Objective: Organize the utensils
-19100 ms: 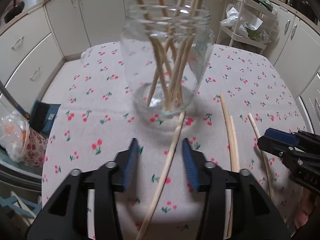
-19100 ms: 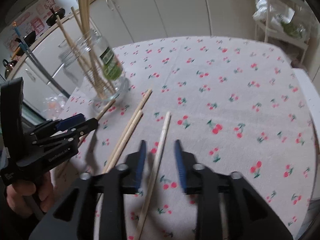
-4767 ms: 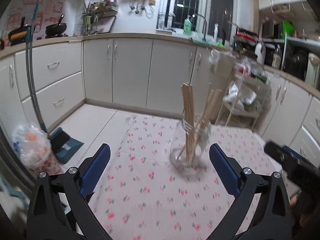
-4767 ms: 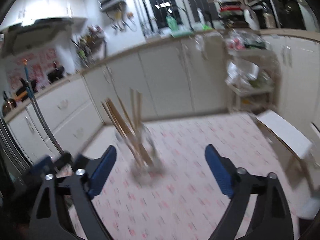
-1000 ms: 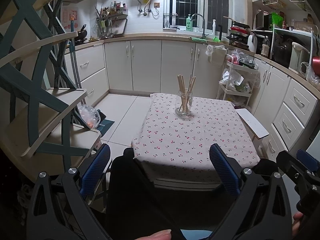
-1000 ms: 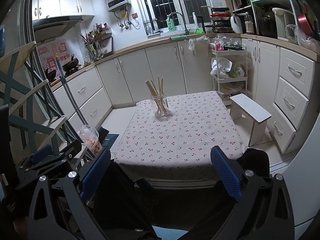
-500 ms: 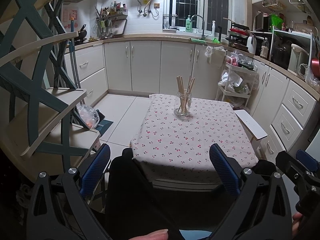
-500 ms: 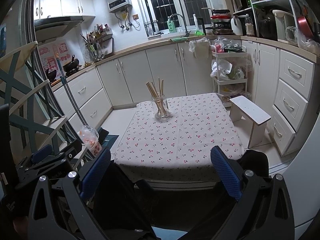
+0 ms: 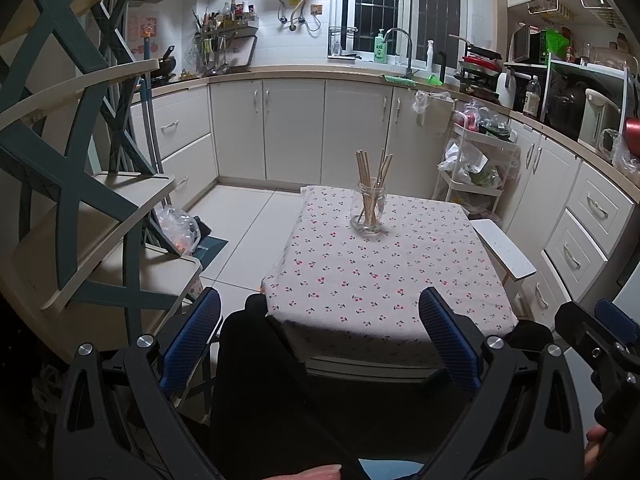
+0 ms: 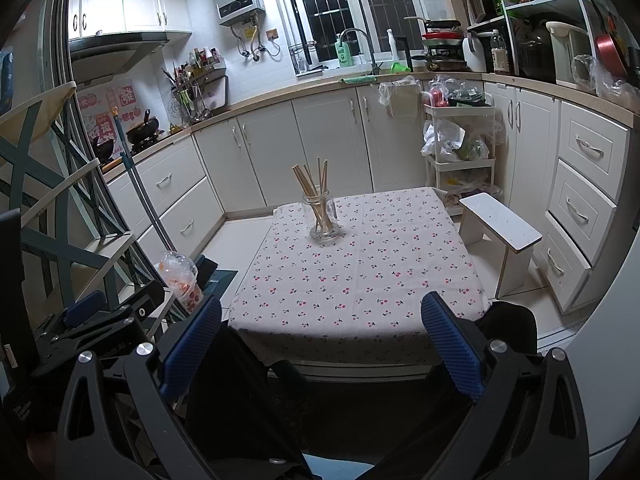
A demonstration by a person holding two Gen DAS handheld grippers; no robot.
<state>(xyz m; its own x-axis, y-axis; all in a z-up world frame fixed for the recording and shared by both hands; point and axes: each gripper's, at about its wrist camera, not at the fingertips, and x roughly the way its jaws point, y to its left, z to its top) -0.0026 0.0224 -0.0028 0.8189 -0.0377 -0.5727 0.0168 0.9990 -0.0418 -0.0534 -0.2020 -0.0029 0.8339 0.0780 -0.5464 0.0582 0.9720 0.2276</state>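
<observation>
A clear glass jar point(image 9: 368, 212) holding several wooden chopsticks point(image 9: 365, 172) stands at the far side of the table with the cherry-print cloth point(image 9: 384, 280). It also shows in the right wrist view point(image 10: 321, 218). My left gripper point(image 9: 320, 340) is wide open and empty, held well back from the table's near edge. My right gripper point(image 10: 318, 344) is wide open and empty too, also far back from the table. No loose chopsticks lie on the cloth.
A white stool point(image 10: 502, 232) stands at the table's right. A wooden shelf rack with teal cross braces point(image 9: 80, 208) is at the left. White kitchen cabinets point(image 9: 292, 128) and a trolley with bags point(image 9: 476, 164) line the back. Dark trouser legs point(image 9: 272, 392) fill the foreground.
Both grippers have stayed wide open and far from the table; the view has shifted only very slightly. The jar has not moved.
</observation>
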